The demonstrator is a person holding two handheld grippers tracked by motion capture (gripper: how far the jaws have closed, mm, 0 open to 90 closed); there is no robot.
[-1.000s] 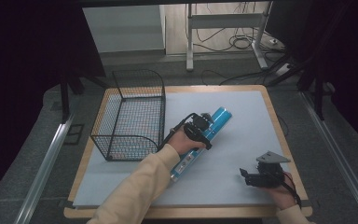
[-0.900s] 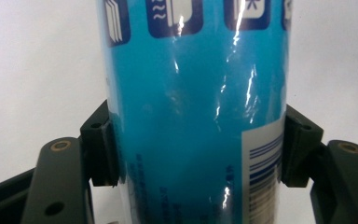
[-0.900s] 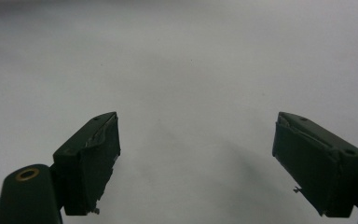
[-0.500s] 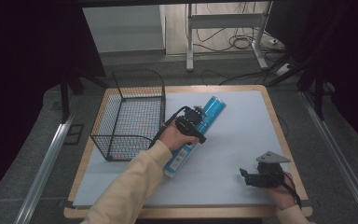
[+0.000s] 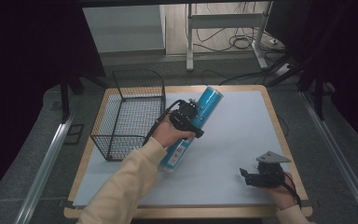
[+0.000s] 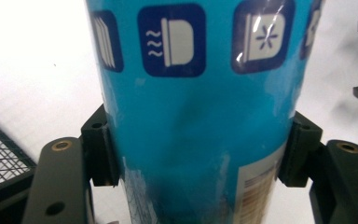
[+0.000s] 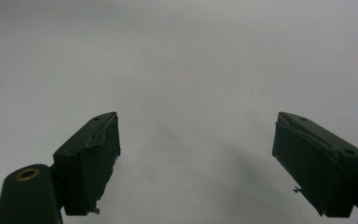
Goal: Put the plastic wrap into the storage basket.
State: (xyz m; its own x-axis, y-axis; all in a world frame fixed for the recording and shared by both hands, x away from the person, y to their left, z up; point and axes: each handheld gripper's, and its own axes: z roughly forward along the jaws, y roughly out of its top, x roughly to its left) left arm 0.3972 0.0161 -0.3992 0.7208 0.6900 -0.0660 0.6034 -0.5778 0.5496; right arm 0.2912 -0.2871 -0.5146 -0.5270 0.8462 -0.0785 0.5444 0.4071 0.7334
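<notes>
While clamped in the left gripper [image 5: 189,116], blue can [image 5: 196,119] sits outside wire basket [image 5: 126,112]; right gripper [image 5: 261,177] open, idle; placement seemingly pending.

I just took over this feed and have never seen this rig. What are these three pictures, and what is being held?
No robot here: a person works at a table holding a two-jaw tool in each hand. The high view looks down from above the person's side. It shows a light mat, a black wire basket at its left, and a blue canister beside the basket. The left gripper is clamped across that canister. The left gripper view rides on that tool: both jaws press the blue canister's sides. The right gripper sits near the mat's front right corner; its own view shows its jaws spread wide over bare mat, holding nothing.
</notes>
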